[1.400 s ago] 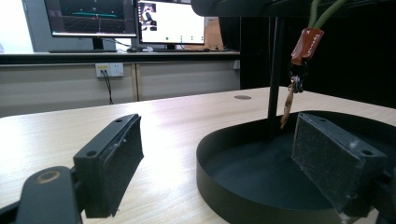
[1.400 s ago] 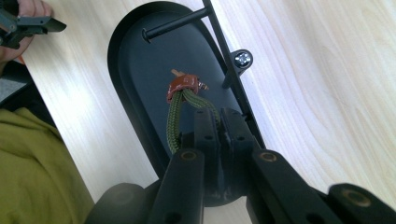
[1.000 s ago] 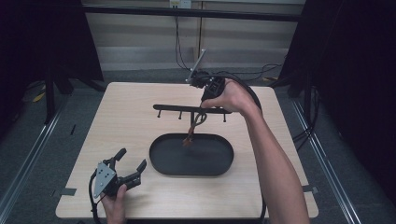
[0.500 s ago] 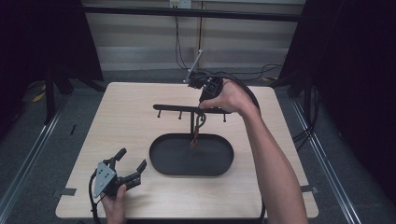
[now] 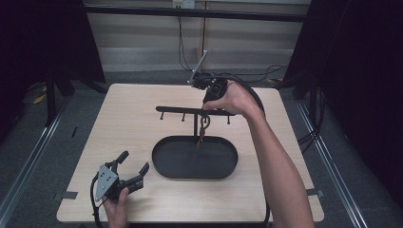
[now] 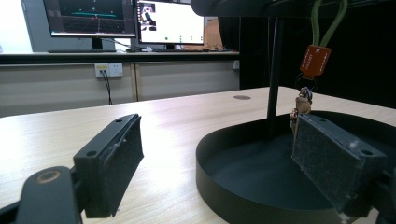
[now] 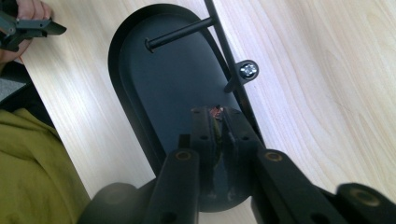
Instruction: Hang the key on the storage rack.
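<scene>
Change since a second ago: hardly any; right gripper stays at the rack's crossbar, and the keyring hangs a touch straighter beneath it.
Right gripper: raised over the tray, its jaws clenched on the keyring's green loop, as the right gripper view shows with the two pads pressed together around a small reddish piece.
Keyring: dangles from the crossbar just beside the upright post; its orange tag and small charm hang above the tray floor, apart from it.
Left gripper: rests low on the table near the front left corner, jaws spread wide and grasping nothing; the left gripper view has the tray rim between its pads.
Tray: black oval tray sits mid-table, its raised rim just beside the left gripper's farther jaw.
Pegs: short pegs hang under the crossbar on both sides of the post, each apart from the keyring.
Table edges: bare wood all round the tray; broad free strip to the left and behind the rack, narrower strip at the front edge, where the person's forearm crosses on the right.
Beyond the edges: floor rails run on both sides.
</scene>
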Demonstrator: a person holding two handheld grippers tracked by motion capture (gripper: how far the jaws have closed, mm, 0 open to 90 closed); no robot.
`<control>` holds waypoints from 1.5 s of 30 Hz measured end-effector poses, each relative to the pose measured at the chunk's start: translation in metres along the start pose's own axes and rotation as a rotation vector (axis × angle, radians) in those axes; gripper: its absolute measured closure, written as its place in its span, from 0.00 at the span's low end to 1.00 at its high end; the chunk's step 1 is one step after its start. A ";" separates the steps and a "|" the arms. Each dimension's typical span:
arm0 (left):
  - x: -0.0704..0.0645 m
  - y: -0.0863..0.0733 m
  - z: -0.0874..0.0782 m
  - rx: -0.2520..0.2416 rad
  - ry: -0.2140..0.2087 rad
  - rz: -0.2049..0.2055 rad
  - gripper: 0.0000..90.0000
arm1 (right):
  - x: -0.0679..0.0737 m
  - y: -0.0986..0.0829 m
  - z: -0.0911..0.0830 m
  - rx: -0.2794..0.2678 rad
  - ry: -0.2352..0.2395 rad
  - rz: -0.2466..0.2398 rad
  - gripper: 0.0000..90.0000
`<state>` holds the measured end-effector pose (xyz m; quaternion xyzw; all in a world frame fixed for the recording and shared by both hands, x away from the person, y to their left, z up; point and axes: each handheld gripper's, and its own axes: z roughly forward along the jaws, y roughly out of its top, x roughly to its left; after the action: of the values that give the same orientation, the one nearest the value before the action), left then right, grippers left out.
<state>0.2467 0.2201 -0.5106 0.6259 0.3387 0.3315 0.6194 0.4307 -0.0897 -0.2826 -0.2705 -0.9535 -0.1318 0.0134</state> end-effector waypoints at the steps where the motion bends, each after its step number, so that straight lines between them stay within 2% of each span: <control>1: 0.000 0.000 0.000 0.000 0.000 0.000 0.18 | 0.000 0.000 0.000 0.000 0.000 0.000 0.91; 6: 0.000 0.000 0.000 -0.002 0.000 -0.003 0.18 | 0.000 -0.002 -0.001 0.012 0.011 -0.010 0.92; 16: 0.000 0.000 0.000 -0.002 -0.001 -0.004 0.18 | -0.001 -0.008 -0.003 -0.029 0.021 0.007 0.87; 19: 0.000 0.000 0.000 -0.001 -0.001 -0.002 0.18 | 0.000 -0.011 -0.004 -0.037 0.011 0.020 0.82; 21: 0.000 0.000 0.000 -0.001 -0.002 -0.001 0.18 | 0.000 -0.014 -0.005 -0.061 0.023 0.027 0.78; 22: 0.000 0.000 0.000 0.002 -0.001 0.006 0.18 | 0.002 -0.016 -0.005 -0.072 0.012 0.038 0.72; 26: 0.000 0.000 0.000 0.000 -0.001 0.005 0.18 | 0.002 -0.020 -0.004 -0.088 0.019 0.052 0.66; 27: 0.000 0.000 0.000 -0.001 -0.001 0.005 0.18 | 0.002 -0.022 -0.004 -0.096 0.016 0.053 0.62; 28: 0.000 0.000 0.000 -0.005 -0.001 -0.001 0.18 | 0.004 -0.025 -0.003 -0.101 0.036 0.057 0.55; 31: 0.000 0.000 0.000 -0.005 -0.002 -0.001 0.18 | 0.005 -0.027 -0.004 -0.113 0.029 0.057 0.50; 32: 0.000 0.000 0.000 -0.005 -0.002 0.000 0.18 | 0.007 -0.030 -0.006 -0.126 0.039 0.074 0.46; 35: 0.000 0.000 0.000 -0.004 -0.003 0.001 0.18 | 0.009 -0.034 -0.007 -0.142 0.029 0.079 0.44; 40: 0.000 0.000 0.000 0.000 -0.004 0.003 0.18 | 0.012 -0.047 -0.005 -0.202 0.054 0.098 0.42; 43: 0.000 0.000 0.000 0.000 -0.003 0.002 0.18 | 0.013 -0.056 -0.003 -0.231 0.031 0.105 0.44; 45: 0.000 0.000 0.000 -0.001 -0.003 0.001 0.18 | 0.016 -0.060 -0.003 -0.257 0.036 0.099 0.44</control>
<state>0.2468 0.2204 -0.5105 0.6263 0.3372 0.3311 0.6200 0.3853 -0.1318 -0.2927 -0.3142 -0.9139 -0.2570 0.0022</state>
